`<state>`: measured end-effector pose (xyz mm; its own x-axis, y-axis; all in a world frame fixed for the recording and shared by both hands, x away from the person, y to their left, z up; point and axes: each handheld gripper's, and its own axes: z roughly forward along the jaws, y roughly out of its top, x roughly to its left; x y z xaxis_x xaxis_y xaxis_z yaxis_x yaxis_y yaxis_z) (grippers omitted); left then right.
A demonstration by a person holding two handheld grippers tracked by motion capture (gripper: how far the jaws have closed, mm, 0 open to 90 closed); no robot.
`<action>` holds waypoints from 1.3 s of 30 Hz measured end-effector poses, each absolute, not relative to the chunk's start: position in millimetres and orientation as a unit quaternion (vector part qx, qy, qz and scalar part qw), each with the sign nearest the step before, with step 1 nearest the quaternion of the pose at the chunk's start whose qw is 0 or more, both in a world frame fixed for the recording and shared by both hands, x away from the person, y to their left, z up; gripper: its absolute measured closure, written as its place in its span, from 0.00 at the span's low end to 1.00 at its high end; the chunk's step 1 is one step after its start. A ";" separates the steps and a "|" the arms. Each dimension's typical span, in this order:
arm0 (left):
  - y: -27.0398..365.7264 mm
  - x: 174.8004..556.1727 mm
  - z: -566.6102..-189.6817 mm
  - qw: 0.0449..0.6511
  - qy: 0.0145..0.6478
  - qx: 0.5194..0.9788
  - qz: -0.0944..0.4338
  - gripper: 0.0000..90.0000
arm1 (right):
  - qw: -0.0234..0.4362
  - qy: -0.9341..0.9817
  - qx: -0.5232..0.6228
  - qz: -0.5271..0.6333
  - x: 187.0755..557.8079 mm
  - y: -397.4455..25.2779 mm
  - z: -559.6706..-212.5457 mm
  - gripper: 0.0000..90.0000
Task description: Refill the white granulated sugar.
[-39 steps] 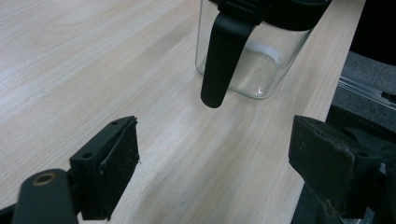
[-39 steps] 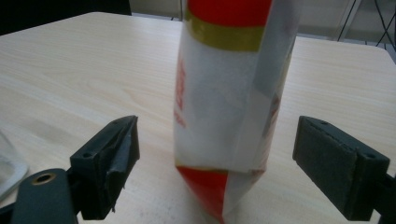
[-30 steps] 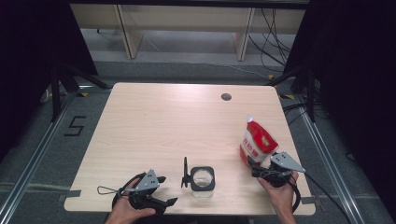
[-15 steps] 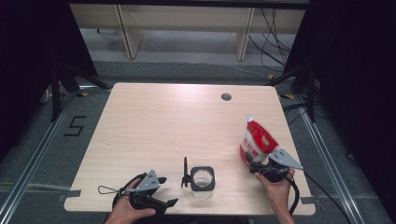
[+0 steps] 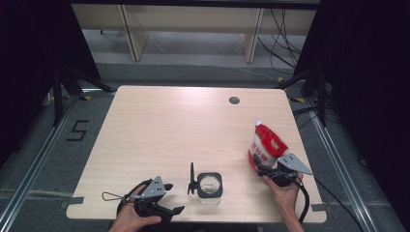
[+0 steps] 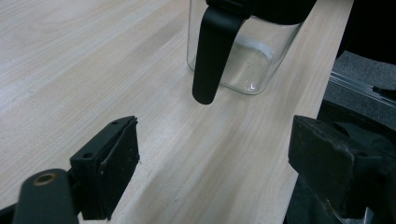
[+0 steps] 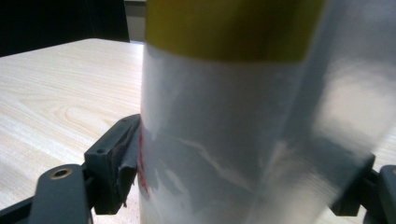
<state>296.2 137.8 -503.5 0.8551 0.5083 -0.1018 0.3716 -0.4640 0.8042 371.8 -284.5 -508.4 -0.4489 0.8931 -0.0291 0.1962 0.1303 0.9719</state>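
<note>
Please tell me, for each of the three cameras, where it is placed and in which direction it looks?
High view: above the person's side, looking forward and down on the table; both hands, the left gripper and the right gripper enter from the bottom.
Left gripper view: rides on the left gripper, looking along its open jaws at the glass jar.
Right gripper view: rides on the right gripper, its jaws at both sides of the pouch.
Shared: the high view also shows the jar and the pouch.

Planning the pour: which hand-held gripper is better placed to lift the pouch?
Right. The right hand-held gripper has its jaws around the red pouch; the left hand-held gripper is open, facing the glass jar.
</note>
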 end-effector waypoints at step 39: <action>138.7 295.0 -504.6 0.457 0.273 0.844 0.064 0.19 | 0.404 0.725 0.299 0.471 360.0 -267.5 -473.6 0.46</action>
